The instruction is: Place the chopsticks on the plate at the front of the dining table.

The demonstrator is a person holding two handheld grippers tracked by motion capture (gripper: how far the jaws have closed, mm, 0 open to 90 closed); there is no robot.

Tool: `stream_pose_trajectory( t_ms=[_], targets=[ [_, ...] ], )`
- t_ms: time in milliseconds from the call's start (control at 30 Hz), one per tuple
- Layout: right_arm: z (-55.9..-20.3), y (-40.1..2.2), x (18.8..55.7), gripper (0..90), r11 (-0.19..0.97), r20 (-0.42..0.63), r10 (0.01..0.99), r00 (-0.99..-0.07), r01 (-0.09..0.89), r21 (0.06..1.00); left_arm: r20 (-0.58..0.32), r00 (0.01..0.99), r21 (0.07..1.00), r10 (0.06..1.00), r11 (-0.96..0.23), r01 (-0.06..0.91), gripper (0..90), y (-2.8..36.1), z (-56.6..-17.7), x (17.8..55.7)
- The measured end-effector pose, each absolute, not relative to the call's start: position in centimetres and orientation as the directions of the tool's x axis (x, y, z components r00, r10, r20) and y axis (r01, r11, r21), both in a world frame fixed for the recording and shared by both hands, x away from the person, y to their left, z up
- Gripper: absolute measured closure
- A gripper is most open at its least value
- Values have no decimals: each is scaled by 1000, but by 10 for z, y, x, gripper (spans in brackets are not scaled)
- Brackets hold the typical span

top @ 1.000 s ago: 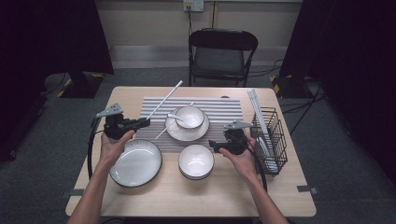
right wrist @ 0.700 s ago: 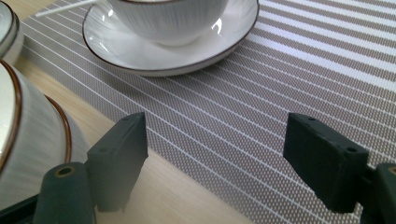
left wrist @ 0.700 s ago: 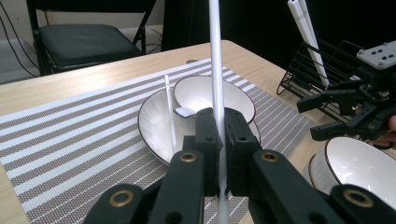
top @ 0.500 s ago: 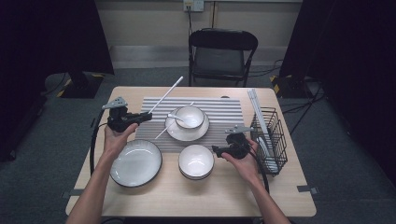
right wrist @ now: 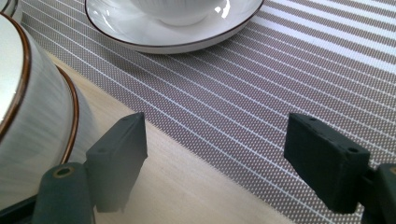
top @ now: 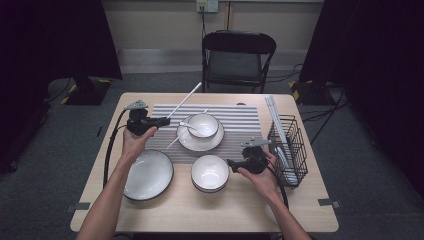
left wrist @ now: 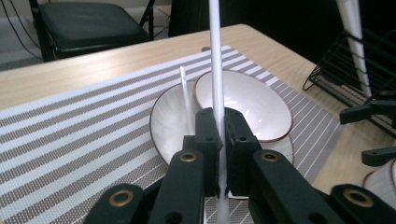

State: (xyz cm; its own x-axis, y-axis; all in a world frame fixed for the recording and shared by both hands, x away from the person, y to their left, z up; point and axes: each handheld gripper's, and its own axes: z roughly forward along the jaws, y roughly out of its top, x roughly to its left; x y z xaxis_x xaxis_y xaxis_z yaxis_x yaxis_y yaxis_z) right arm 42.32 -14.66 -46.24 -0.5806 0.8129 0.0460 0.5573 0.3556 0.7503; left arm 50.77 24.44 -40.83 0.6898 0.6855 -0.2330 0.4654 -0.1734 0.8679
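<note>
Between the closed pads of the left gripper [left wrist: 220, 140], a white chopstick [left wrist: 215, 56] is being clamped above the striped placemat [top: 240, 122], its shaft running up and away past the jaws. It is looking thin, straight, plain white and glossy. Its upper end is being cut off by the frame edge in the left gripper view. Beside a white bowl [top: 210, 172], the right gripper [right wrist: 215, 154] is holding its jaws wide apart, gripping nothing.

Even overhead light fell on the pale wooden table [top: 200, 215], while the surrounding room stayed dark. Soft glare gleamed on the white glazed ceramic bowl [left wrist: 243, 105]. The near black plastic jaws looked slightly blurred in both gripper views.
</note>
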Motion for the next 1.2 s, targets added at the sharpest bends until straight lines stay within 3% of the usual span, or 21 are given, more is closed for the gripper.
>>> stream_pose_trajectory(
  t_ms=[233, 533, 1200],
  targets=[
    [-478, -143, 421, 206, 371, 38, 820, -571, 581, 724, -279, 669, 847, 689, -152, 510, 860, 243, -426, 517],
    [-489, -141, 420, 191, 390, 26, 828, -561, 607, 693, -268, 651, 817, 710, -190, 544, 860, 243, -442, 524],
    [-501, -141, 411, 181, 383, -19, 833, -553, 553, 740, -284, 627, 766, 726, -222, 604, 859, 233, -465, 530]
  ],
)
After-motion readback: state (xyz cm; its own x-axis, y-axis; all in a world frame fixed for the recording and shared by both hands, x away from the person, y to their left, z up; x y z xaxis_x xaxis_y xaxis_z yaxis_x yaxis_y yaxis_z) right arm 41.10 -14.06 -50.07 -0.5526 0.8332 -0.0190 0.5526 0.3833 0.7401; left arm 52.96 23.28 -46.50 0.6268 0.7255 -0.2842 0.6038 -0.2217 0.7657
